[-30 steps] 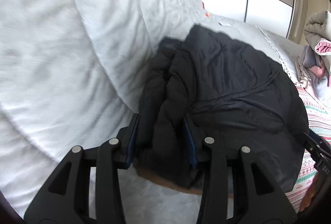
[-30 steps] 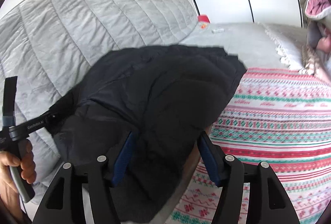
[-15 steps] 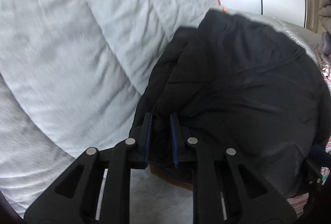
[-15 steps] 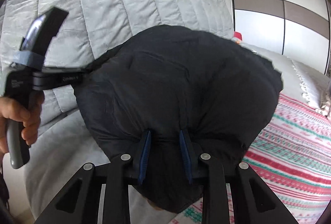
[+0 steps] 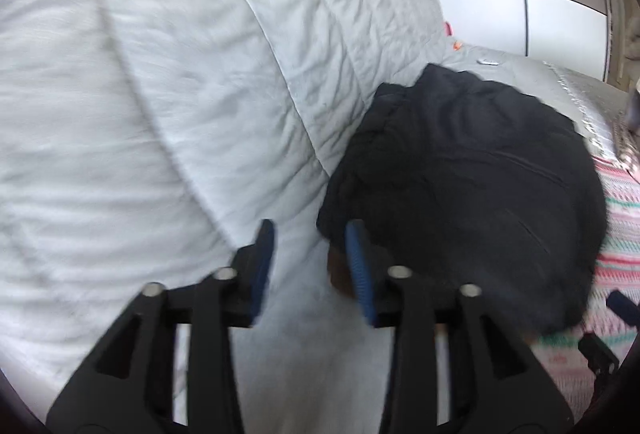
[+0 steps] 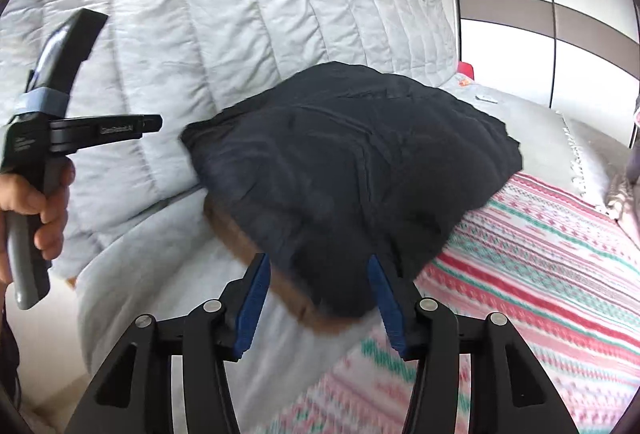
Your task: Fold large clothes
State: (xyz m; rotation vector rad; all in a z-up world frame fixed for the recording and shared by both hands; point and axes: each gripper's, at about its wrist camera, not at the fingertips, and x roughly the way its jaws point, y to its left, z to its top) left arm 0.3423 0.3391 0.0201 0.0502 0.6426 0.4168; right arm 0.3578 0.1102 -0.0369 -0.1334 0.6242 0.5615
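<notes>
A black padded jacket lies folded in a thick bundle on the bed, with a brown lining edge showing at its near side. It also shows in the right wrist view. My left gripper is open and empty, just left of the bundle's near corner; it also shows in the right wrist view, held in a hand, clear of the jacket. My right gripper is open, its jaws on either side of the bundle's near edge without clamping it.
A grey quilted headboard cover rises behind and left of the jacket. A red, green and white patterned blanket covers the bed to the right. A white and brown wardrobe stands at the back. Small items lie far off.
Both grippers have opened and let go of the jacket. The bundle has come down onto the bed, and the left gripper has drawn back to the left.
</notes>
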